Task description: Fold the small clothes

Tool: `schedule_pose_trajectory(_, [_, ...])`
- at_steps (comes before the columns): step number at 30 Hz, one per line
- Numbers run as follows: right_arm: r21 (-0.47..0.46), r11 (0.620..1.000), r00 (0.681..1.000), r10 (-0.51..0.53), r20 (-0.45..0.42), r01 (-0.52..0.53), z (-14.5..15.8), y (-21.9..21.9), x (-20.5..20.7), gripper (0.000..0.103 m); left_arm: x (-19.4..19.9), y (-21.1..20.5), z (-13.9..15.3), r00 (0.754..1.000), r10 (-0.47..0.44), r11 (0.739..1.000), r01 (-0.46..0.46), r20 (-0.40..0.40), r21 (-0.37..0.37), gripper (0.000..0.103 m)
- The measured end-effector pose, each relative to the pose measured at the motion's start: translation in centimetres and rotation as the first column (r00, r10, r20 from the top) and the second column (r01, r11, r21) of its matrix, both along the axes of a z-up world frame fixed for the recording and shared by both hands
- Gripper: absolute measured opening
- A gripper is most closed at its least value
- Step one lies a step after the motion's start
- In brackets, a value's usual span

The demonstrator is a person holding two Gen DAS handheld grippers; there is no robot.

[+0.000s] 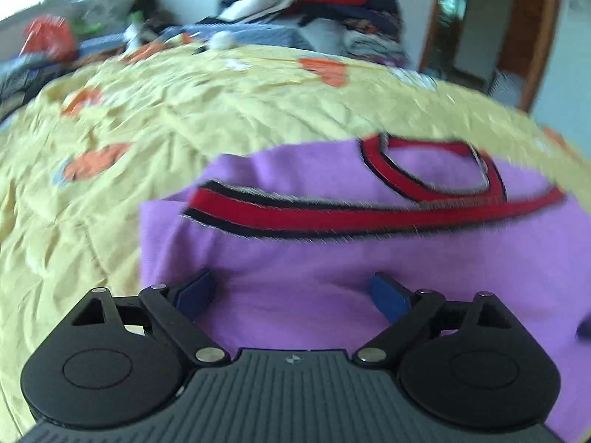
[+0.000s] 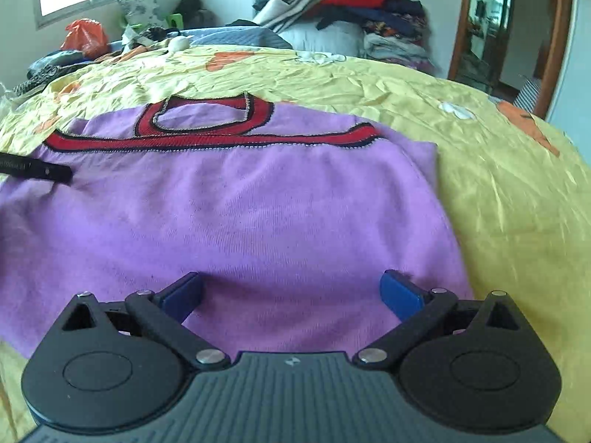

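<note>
A purple top (image 2: 236, 199) with red-and-black trim (image 2: 207, 140) lies spread flat on the yellow bedspread (image 2: 498, 184) of a bed, toward its near edge, apparently laid out so it can be folded. The left gripper (image 1: 295, 295) and right gripper (image 2: 291, 295) hover low over the garment's near side, fingers (image 2: 400, 297) released and spread wide, nothing between them. A heap of other clothes (image 2: 351, 3) waits at the bed's far edge.
</note>
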State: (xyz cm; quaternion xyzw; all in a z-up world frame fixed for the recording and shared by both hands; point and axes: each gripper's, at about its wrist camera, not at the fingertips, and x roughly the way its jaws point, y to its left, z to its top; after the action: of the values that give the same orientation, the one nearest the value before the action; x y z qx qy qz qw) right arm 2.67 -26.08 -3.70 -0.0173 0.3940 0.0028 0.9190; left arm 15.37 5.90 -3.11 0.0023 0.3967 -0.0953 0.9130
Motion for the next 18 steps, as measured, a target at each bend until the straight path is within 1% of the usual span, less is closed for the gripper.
schedule_pose_trajectory(1, [-0.008, 1.000, 1.000, -0.009, -0.009, 0.009, 0.0, 0.2, -0.1, 0.103, -0.1, 0.4, 0.5, 1.000, -0.001, 1.000, 0.002, 0.003, -0.021, 0.090])
schedule_pose_trajectory(3, [-0.017, 1.000, 1.000, -0.008, 0.001, 0.008, 0.4, 1.2, -0.7, 0.103, -1.0, 0.7, 1.2, 1.000, 0.005, 1.000, -0.004, 0.029, -0.007, 0.091])
schedule_pose_trajectory(5, [0.002, 1.000, 0.999, 0.021, 0.029, -0.021, 0.8, 2.5, -1.6, 0.103, -1.8, 0.8, 1.3, 0.999, 0.000, 1.000, 0.000, 0.034, -0.009, 0.092])
schedule_pose_trajectory(8, [0.020, 0.997, 0.997, 0.073, 0.038, -0.073, 0.6, 4.7, -1.9, 0.103, -3.0, 0.5, 0.9, 0.999, -0.004, 1.000, 0.004, 0.033, 0.000, 0.094])
schedule_pose_trajectory(9, [0.009, 0.996, 0.995, 0.088, 0.037, -0.088, 0.5, 5.4, -2.0, 0.103, -3.3, 0.3, 0.6, 1.000, -0.009, 1.000, 0.008, 0.029, 0.008, 0.095])
schedule_pose_trajectory(11, [-0.051, 0.993, 0.994, 0.105, 0.018, -0.104, -0.2, 6.4, -1.9, 0.103, -3.7, -0.1, -0.2, 1.000, -0.006, 0.999, 0.005, 0.030, 0.034, 0.096])
schedule_pose_trajectory(12, [-0.072, 0.992, 0.994, 0.109, 0.024, -0.107, -0.4, 6.3, -2.0, 0.103, -3.9, -0.3, -0.6, 0.999, -0.004, 0.999, 0.002, 0.035, 0.047, 0.099])
schedule_pose_trajectory(13, [-0.061, 0.992, 0.993, 0.110, 0.036, -0.107, -0.5, 5.8, -2.2, 0.103, -4.0, -0.2, -0.9, 0.999, 0.002, 0.999, -0.004, 0.039, 0.052, 0.100])
schedule_pose_trajectory(16, [0.002, 0.999, 0.999, 0.036, 0.027, -0.036, -0.6, 2.9, -1.9, 0.103, -4.1, 0.1, -1.0, 0.999, 0.011, 0.999, -0.013, 0.036, 0.043, 0.101])
schedule_pose_trajectory(18, [0.016, 1.000, 1.000, -0.018, 0.019, 0.018, -0.2, 1.7, -2.0, 0.103, -4.1, 0.2, -0.9, 0.999, 0.013, 0.999, -0.014, 0.032, 0.041, 0.101])
